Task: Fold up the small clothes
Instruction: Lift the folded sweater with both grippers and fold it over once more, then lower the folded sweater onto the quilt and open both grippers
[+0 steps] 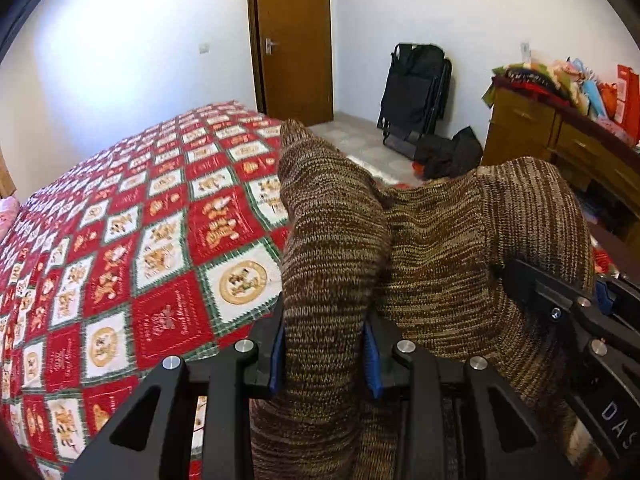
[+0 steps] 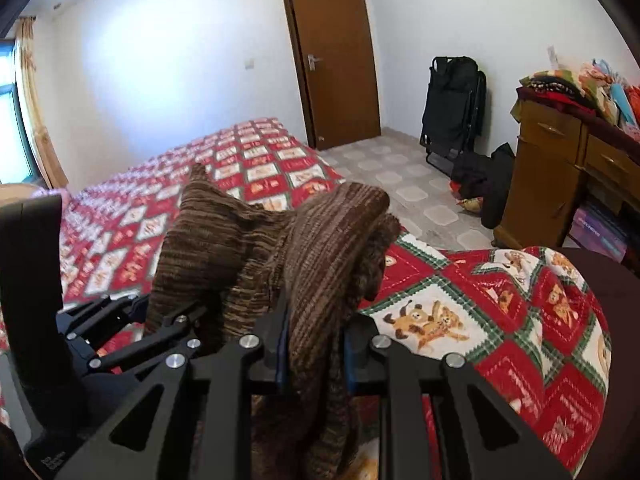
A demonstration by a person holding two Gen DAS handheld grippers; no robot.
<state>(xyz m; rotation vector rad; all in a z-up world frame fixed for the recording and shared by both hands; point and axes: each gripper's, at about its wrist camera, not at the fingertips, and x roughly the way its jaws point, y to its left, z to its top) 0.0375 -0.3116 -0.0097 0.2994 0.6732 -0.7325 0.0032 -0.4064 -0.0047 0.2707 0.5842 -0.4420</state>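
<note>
A brown striped knitted garment (image 1: 432, 248) hangs between my two grippers above the bed. My left gripper (image 1: 325, 354) is shut on one bunched edge of it. My right gripper (image 2: 314, 354) is shut on another edge of the same garment (image 2: 224, 248). The right gripper also shows in the left wrist view (image 1: 560, 304) at the right, close beside the left one. The left gripper shows in the right wrist view (image 2: 132, 312) at the left. The cloth sags between them and hides the fingertips.
The bed with a red, white and green patterned quilt (image 1: 120, 240) lies below and to the left. A brown door (image 1: 294, 40) stands at the back. A black folded chair (image 1: 416, 96) and bags rest by the wall. A wooden dresser (image 1: 560, 148) piled with clothes stands at the right.
</note>
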